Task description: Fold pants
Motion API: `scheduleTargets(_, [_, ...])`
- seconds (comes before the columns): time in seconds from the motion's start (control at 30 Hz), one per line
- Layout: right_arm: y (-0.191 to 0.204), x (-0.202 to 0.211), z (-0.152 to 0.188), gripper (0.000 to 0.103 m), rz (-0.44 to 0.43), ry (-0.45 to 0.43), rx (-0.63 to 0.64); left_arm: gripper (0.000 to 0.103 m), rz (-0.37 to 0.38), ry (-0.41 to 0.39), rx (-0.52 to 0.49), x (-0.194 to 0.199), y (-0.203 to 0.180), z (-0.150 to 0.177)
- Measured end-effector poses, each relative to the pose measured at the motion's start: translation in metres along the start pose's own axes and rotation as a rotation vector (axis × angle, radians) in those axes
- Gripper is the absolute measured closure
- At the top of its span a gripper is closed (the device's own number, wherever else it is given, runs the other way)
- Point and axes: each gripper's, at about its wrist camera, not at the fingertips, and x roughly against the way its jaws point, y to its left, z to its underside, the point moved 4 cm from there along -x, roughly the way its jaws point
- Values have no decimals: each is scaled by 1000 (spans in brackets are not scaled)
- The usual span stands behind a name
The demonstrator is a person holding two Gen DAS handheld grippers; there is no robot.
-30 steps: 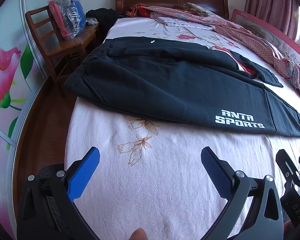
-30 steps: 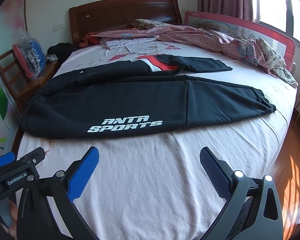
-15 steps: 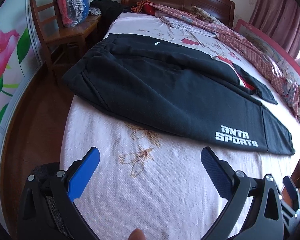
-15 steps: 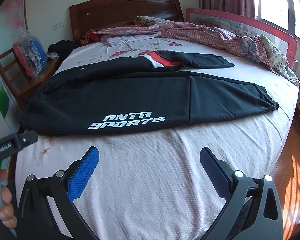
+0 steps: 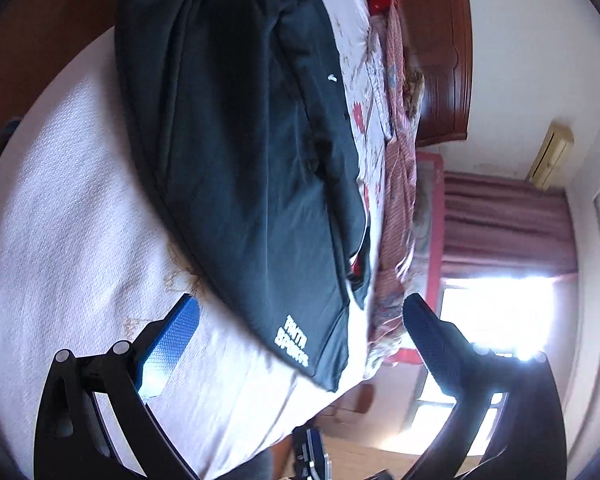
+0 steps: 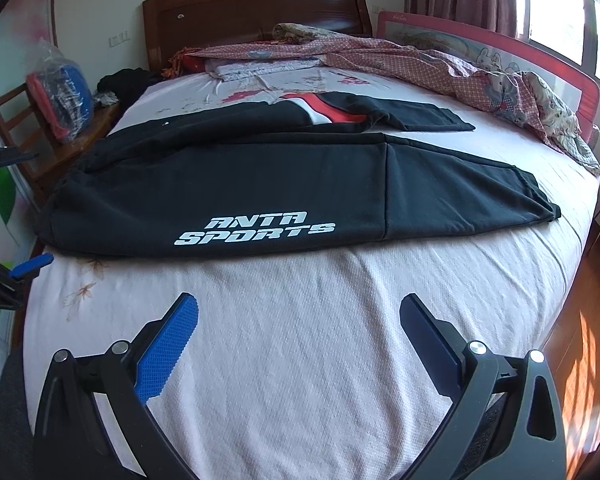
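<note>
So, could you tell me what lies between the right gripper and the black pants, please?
Only bare bedsheet: in the right wrist view nothing sits between the open right gripper and the black pants.

The left gripper [image 5: 300, 320] is turned on its side, and its two blue fingers [image 5: 172, 340] are spread wide with nothing between them. The right gripper [image 6: 299, 320] sits level, low in its frame, fingers [image 6: 168, 344] also wide apart and holding nothing. At the left edge of the right view, the left gripper shows again.
</note>
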Motion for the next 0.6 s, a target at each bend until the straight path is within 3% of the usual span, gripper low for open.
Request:
scheduleTargets(0.4, [6, -3, 2, 3, -4, 15, 23, 2, -27, -111, 164, -19, 27, -30])
scheduleTargets(0.6, [8, -5, 4, 3, -11, 31, 29, 2, -11, -142, 143, -23, 14, -42])
